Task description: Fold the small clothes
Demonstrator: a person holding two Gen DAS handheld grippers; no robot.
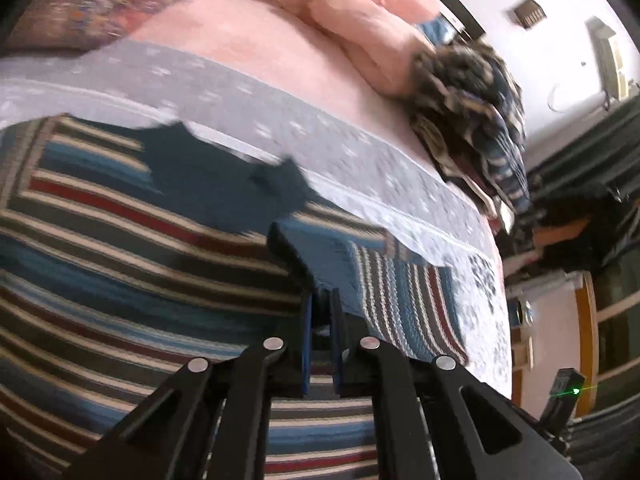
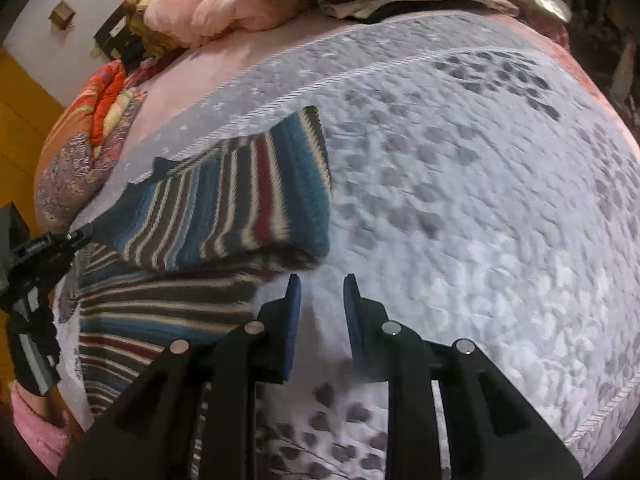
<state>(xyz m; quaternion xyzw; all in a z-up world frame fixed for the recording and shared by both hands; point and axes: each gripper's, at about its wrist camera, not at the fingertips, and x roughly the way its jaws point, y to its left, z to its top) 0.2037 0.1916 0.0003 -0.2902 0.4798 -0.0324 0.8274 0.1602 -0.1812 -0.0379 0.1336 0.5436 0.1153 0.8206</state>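
A knitted sweater (image 1: 120, 240) striped in blue, red, cream and brown lies on a grey patterned blanket (image 1: 280, 120). My left gripper (image 1: 322, 300) is shut on a dark blue edge of it, and the cloth runs up out of the narrow gap between the pads. In the right wrist view, the sweater (image 2: 224, 208) has one part folded over the rest. There the left gripper (image 2: 76, 236) holds its left edge. My right gripper (image 2: 322, 284) hovers open over the blanket (image 2: 460, 200), just right of the fold, with nothing between its fingers.
A pink quilt (image 2: 208, 4) and an orange flowered one (image 2: 100, 112) are bunched at the far side of the bed. A pile of dark clothes (image 1: 472, 120) sits near the bed's edge. Furniture (image 1: 580, 320) stands beyond that edge.
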